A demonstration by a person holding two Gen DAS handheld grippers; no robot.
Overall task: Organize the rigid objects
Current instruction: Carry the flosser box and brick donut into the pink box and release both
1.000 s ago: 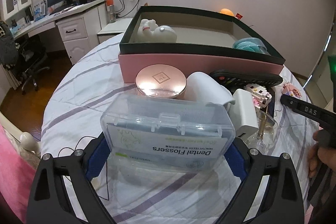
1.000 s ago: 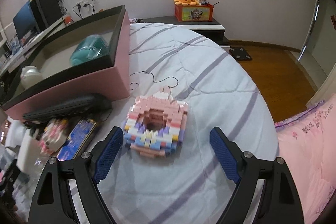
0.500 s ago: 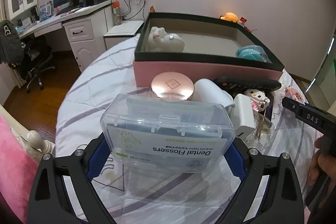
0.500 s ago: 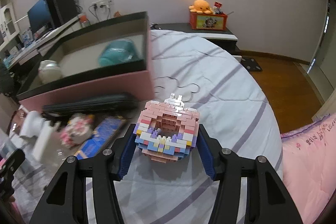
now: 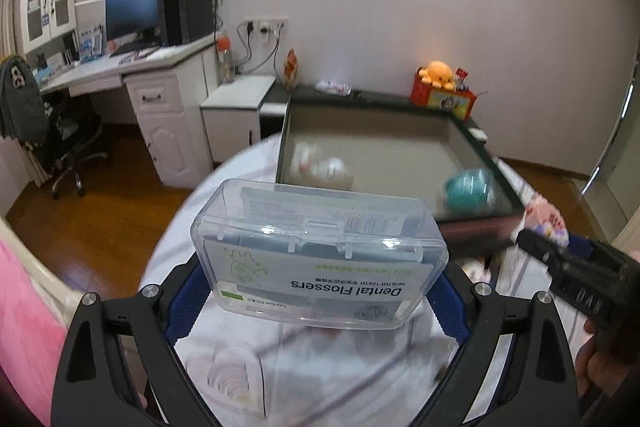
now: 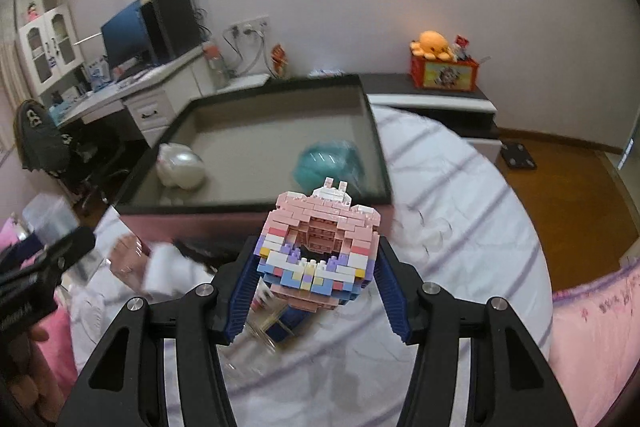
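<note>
- The left claw (image 5: 318,301) is clamped on a clear plastic case of dental flossers (image 5: 316,255), its blue pads pressed against the case's two short ends; the case is carried in the air above the striped sheet of the bed (image 5: 340,379), label toward the camera and upside down.
- The right claw (image 6: 316,283) is closed about halfway on a pastel brick-built model (image 6: 320,251), pink on top with blue, white and lilac rows below, and holds it clear of the bed, the pads pressing its two sides.
- Beyond both claws stands an open pink box with a dark rim (image 6: 256,205) on the bed, toward the bed's far edge and the wall.
- Inside the box lie a white rounded toy (image 6: 180,169) near its left wall and a teal rounded object (image 6: 330,165) near its right wall, well apart from each other; both are blurred.
- In the left wrist view the right claw (image 5: 576,267) enters from the right edge with the brick model at its tip, near the box's near right corner.
- On the bed just in front of the box, blurred small things, among them a white object (image 6: 168,267), sit beneath the held model.
- A desk with a monitor (image 5: 132,7) stands along the wall at the left.
</note>
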